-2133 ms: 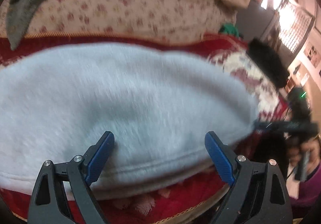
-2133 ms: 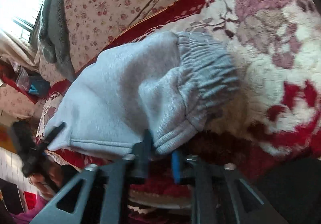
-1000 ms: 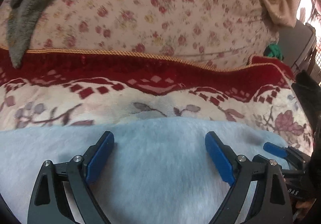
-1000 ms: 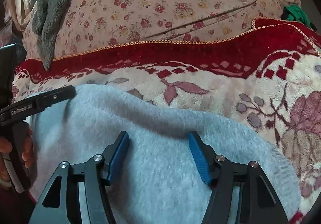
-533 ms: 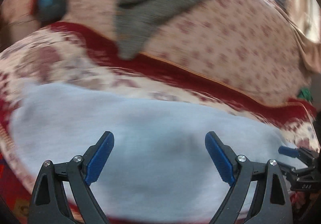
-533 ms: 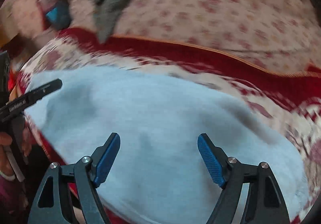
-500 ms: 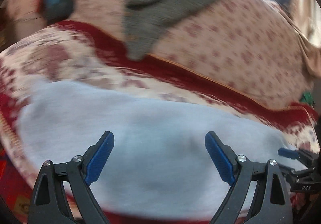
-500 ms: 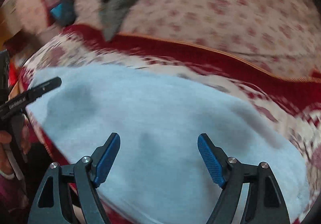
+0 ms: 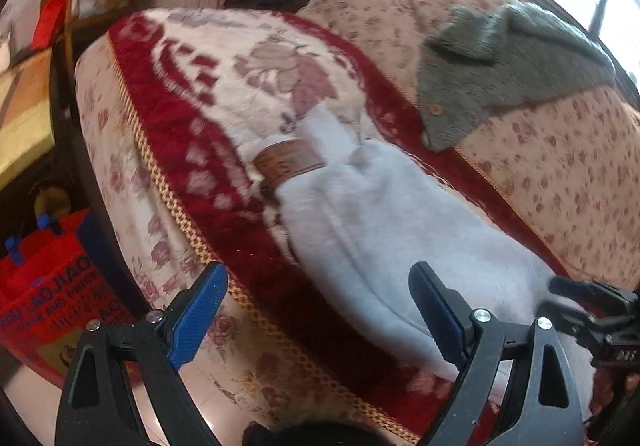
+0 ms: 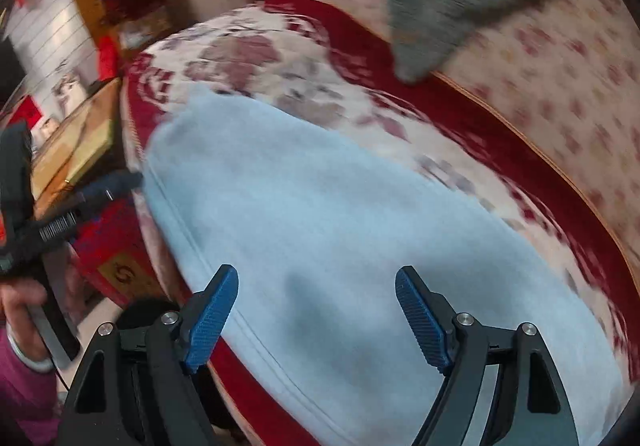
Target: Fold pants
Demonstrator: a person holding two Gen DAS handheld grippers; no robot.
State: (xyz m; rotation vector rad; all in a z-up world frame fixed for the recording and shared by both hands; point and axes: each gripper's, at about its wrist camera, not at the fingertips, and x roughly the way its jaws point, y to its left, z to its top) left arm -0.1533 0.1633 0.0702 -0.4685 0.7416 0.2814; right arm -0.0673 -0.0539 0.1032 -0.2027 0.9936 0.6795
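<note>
1. My left tongs (image 9: 316, 314) stand spread wide, gripping nothing, over the sofa's front edge.
2. My right tongs (image 10: 316, 314) gape equally, empty, above the cloth.
3. The pale grey fleece pants (image 10: 340, 214) lie folded on the red-and-cream floral blanket (image 9: 224, 86).
4. Beyond, a grey knitted garment (image 9: 500, 62) drapes the floral backrest (image 9: 560, 174).

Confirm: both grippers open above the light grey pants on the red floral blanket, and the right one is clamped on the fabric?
Not quite. The right gripper is open too, blue pads spread apart above the pants, gripping nothing, as the right wrist view shows. The left gripper is open as well, and the pants lie on the red floral blanket.
</note>
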